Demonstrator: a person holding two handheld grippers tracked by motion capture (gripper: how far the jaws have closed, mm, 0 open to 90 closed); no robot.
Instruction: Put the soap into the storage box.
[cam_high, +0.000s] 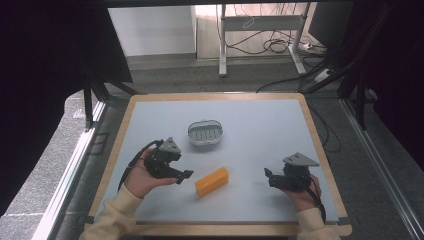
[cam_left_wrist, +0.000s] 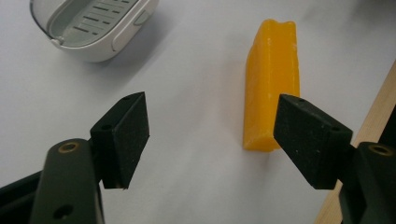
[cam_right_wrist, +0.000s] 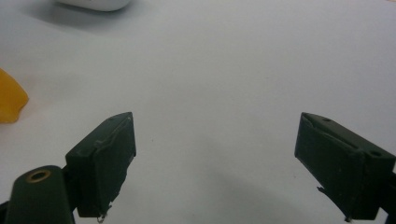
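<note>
An orange-yellow soap bar (cam_high: 212, 181) lies on the pale blue table mat near the front, also seen lengthwise in the left gripper view (cam_left_wrist: 272, 79). A white oval soap dish (cam_high: 205, 134) with a slotted grey insert sits behind it, empty (cam_left_wrist: 93, 23). My left gripper (cam_high: 186, 176) is open just left of the bar, its jaws wide with the bar's near end by the right jaw. My right gripper (cam_high: 267, 176) stands open to the right of the bar, nothing between its jaws (cam_right_wrist: 215, 154); the bar's tip (cam_right_wrist: 10, 102) lies at that view's left edge.
The mat (cam_high: 260, 125) lies on a wooden table top (cam_high: 320, 145) whose rim runs around it. Beyond the far edge are a metal desk frame (cam_high: 260, 30) and loose cables on the floor. Dark curtains hang at both sides.
</note>
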